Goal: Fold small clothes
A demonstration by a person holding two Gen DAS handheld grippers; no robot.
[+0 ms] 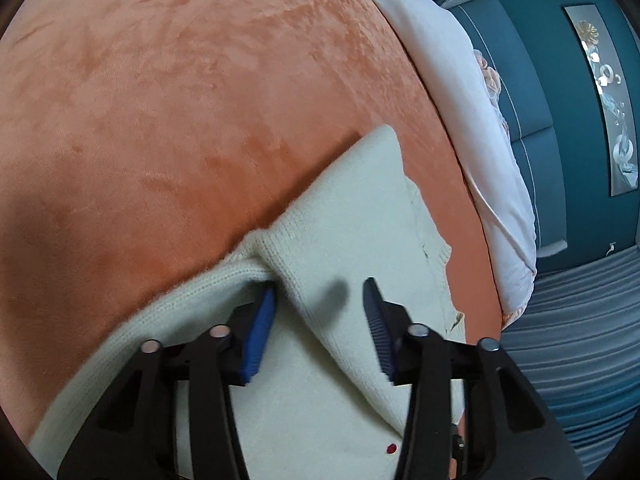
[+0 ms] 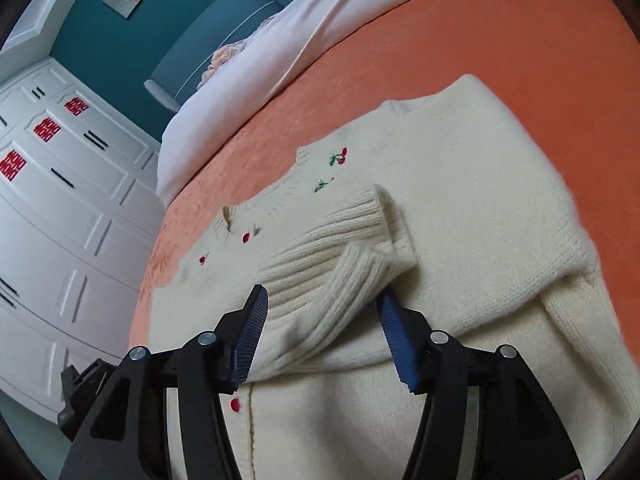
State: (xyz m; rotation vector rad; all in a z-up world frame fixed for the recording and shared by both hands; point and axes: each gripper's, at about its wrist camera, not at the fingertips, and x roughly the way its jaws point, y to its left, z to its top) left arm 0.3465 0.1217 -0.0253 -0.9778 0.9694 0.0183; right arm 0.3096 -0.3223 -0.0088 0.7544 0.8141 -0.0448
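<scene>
A cream knit cardigan [image 2: 460,184] with red buttons and cherry embroidery lies on the orange bedspread [image 2: 500,32]. Both sleeves are folded across its front, their ribbed cuffs [image 2: 344,232] lying on the body. My right gripper [image 2: 324,304] is open, its jaws on either side of a ribbed cuff, close above the cloth. The cardigan also shows in the left wrist view [image 1: 340,232]. My left gripper [image 1: 320,292] is open over the folded sleeve, with its left fingertip [image 1: 266,300] under a fold at the shoulder.
A pale pink duvet [image 2: 248,80] lies at the head of the bed against a teal headboard [image 2: 208,40]. White wardrobe doors [image 2: 60,200] stand to the left in the right wrist view. A striped grey floor [image 1: 568,320] lies past the bed's edge.
</scene>
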